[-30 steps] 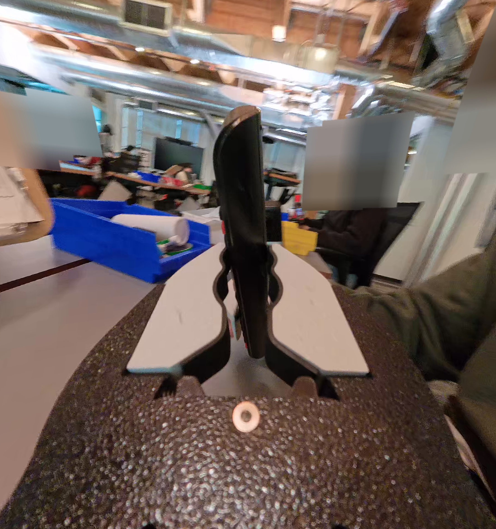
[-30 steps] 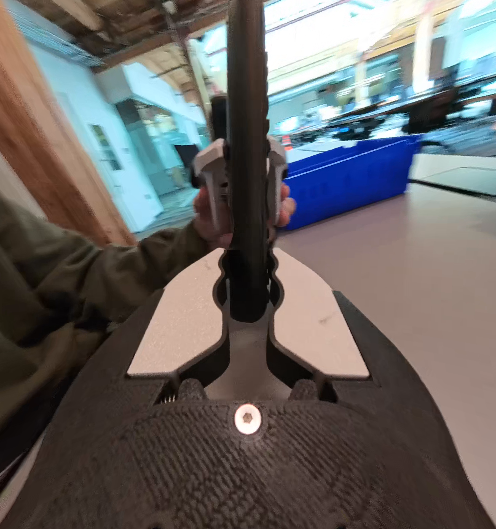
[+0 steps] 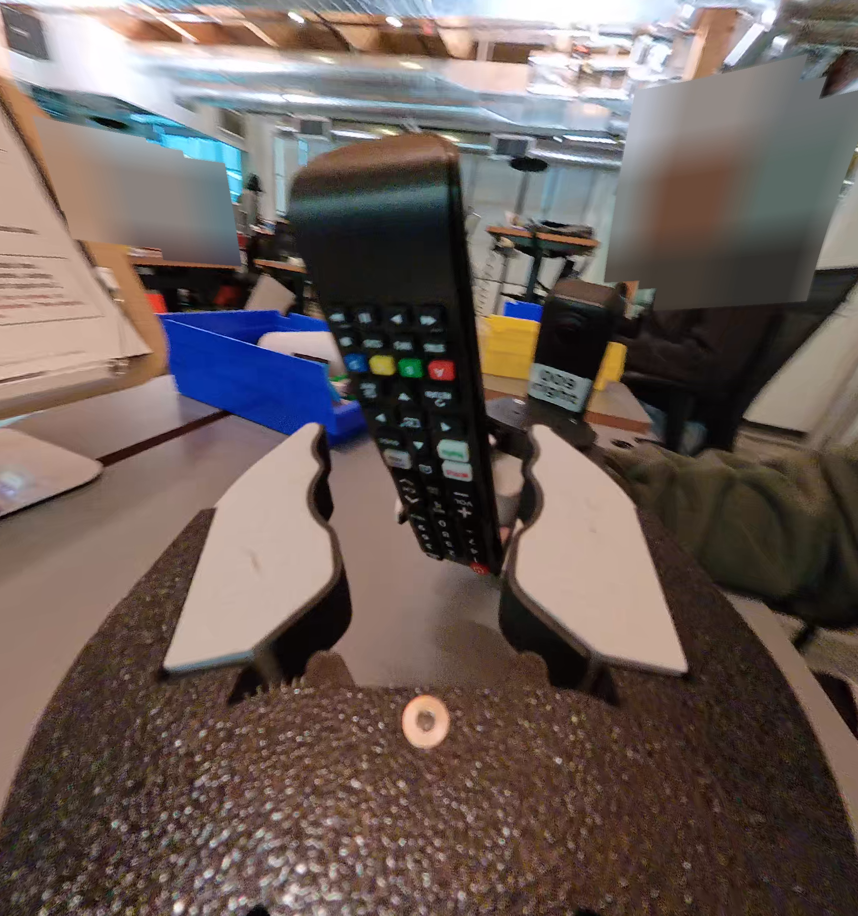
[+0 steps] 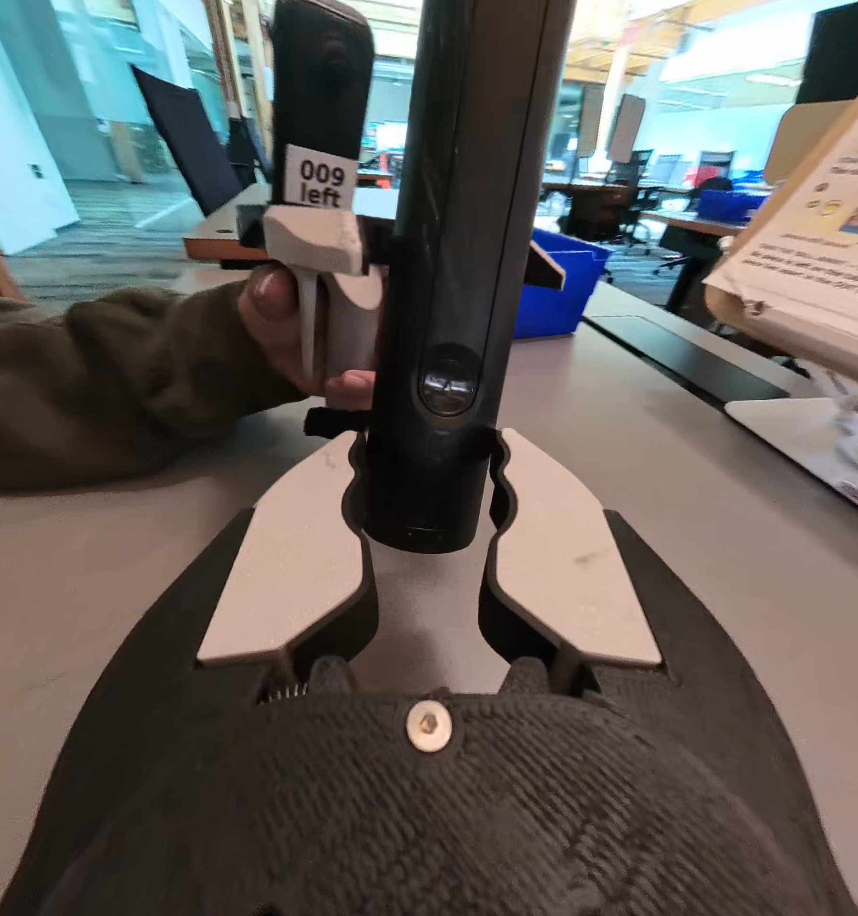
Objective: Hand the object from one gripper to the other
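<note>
Left gripper point(image 3: 424, 500) is spread wide, fingers clear of the remote point(image 3: 397, 347) at frame centre, its lower tip just beside the right-hand finger. Right gripper point(image 4: 427, 476) pinches the remote's point(image 4: 466, 223) bottom end, centre frame, the body rising out the top edge. My call: the right one alone carries it now, so draw the left straight back without brushing that tip. Blue bin point(image 3: 248, 367) sits mid-left, behind.
</note>
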Tool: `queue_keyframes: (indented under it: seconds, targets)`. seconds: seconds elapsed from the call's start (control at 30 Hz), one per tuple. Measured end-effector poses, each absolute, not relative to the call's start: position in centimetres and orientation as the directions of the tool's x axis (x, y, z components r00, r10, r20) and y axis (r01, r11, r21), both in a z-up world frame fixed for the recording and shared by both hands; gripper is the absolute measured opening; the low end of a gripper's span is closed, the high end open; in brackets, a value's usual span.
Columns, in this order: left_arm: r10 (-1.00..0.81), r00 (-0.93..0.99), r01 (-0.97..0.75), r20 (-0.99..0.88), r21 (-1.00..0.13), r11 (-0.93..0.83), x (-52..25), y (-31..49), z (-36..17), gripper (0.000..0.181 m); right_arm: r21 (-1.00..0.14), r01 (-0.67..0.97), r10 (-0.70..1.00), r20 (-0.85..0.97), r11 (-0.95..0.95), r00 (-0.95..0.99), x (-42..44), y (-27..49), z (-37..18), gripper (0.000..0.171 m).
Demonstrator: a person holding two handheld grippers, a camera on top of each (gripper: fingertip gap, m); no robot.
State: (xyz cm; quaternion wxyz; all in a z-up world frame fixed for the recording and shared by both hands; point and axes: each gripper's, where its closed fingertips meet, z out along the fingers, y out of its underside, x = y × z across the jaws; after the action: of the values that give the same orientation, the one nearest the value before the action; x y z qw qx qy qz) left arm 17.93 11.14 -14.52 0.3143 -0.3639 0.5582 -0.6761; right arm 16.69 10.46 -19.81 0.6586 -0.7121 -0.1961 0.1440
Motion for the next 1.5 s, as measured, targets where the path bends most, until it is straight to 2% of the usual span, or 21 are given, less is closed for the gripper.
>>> queue_keyframes:
  seconds: [0.17, 0.33, 0.4, 0.53, 0.6, 0.73, 0.83, 0.9, 0.97, 1.07, 1.17, 1.3, 1.33, 1.37, 1.5]
  targets:
    - [-0.776, -0.619, 0.031, 0.122, -0.983, -0.179, 17.0, 10.3, -14.5, 0.056, -0.993, 0.078, 0.6, 0.007, -0.092, 0.8, 15.0, 9.4, -20.3, 0.048]
    - [-0.827, -0.535, -0.001, 0.172, -0.979, -0.203, 18.3, 11.0, -14.5, 0.053, -0.994, 0.072, 0.542, 0.014, -0.085, 0.84, 16.0, 9.8, -20.5, 0.046]
    - [-0.871, -0.434, 0.006, 0.23, -0.966, -0.258, 19.0, 12.5, -14.3, 0.053, -0.99, 0.141, 0.441, 0.123, -0.007, 0.889, 17.2, 10.2, -20.0, 0.045]
    - [-0.859, -0.29, 0.029, 0.423, -0.893, -0.449, 19.7, 14.8, -14.1, 0.053, -0.887, 0.46, 0.254, 0.453, 0.038, 0.854, 18.2, 10.8, -20.5, 0.052]
    - [-0.806, -0.279, -0.002, 0.522, -0.84, -0.543, 20.1, 14.8, -14.7, 0.053, -0.833, 0.552, 0.149, 0.551, 0.04, 0.821, 18.8, 11.2, -20.1, 0.043]
    - [-0.717, -0.311, -0.039, 0.624, -0.762, -0.646, 20.6, 13.9, -15.4, 0.053, -0.77, 0.637, 0.045, 0.639, 0.038, 0.768, 19.7, 11.2, -19.3, 0.027]
    - [-0.7, -0.401, -0.034, 0.59, -0.774, -0.633, 20.3, 13.4, -14.6, 0.054, -0.806, 0.591, 0.07, 0.592, 0.031, 0.803, 20.1, 10.9, -18.5, 0.025]
    - [-0.729, -0.48, 0.001, 0.488, -0.83, -0.557, 19.5, 12.8, -13.5, 0.063, -0.894, 0.441, 0.156, 0.448, 0.08, 0.88, 19.7, 10.4, -17.6, 0.024]
    - [-0.804, -0.464, 0.01, 0.371, -0.906, -0.423, 19.0, 13.2, -13.6, 0.083, -0.963, 0.25, 0.283, 0.269, 0.101, 0.921, 19.6, 9.7, -17.0, 0.024]
    - [-0.91, -0.39, 0.015, 0.144, -0.987, -0.162, 17.9, 14.9, -14.4, 0.09, -0.989, 0.126, 0.449, 0.147, 0.077, 0.881, 19.8, 7.9, -16.9, 0.024]
    - [-0.9, -0.436, 0.013, -0.017, -1.0, 0.012, 16.2, 14.9, -14.8, 0.077, -0.986, 0.164, 0.528, 0.139, 0.0, 0.838, 20.1, 6.5, -17.9, 0.024]
    - [-0.818, -0.57, -0.003, -0.078, -0.995, 0.097, 14.9, 12.7, -15.9, 0.055, -0.974, 0.219, 0.608, 0.139, -0.06, 0.782, 19.0, 5.8, -19.2, 0.024]
    - [-0.787, -0.614, -0.022, -0.062, -0.995, 0.096, 14.6, 12.0, -16.2, 0.041, -0.973, 0.22, 0.62, 0.13, -0.071, 0.774, 18.7, 5.8, -19.4, 0.024]
    - [-0.771, -0.636, -0.051, -0.032, -0.995, 0.083, 14.5, 11.7, -16.5, 0.035, -0.972, 0.222, 0.633, 0.123, -0.08, 0.765, 18.4, 5.8, -19.6, 0.024]
    - [-0.703, -0.707, -0.085, 0.084, -0.996, -0.033, 14.3, 10.9, -15.9, 0.023, -0.994, 0.106, 0.617, 0.061, -0.037, 0.785, 19.3, 5.8, -18.5, 0.026]
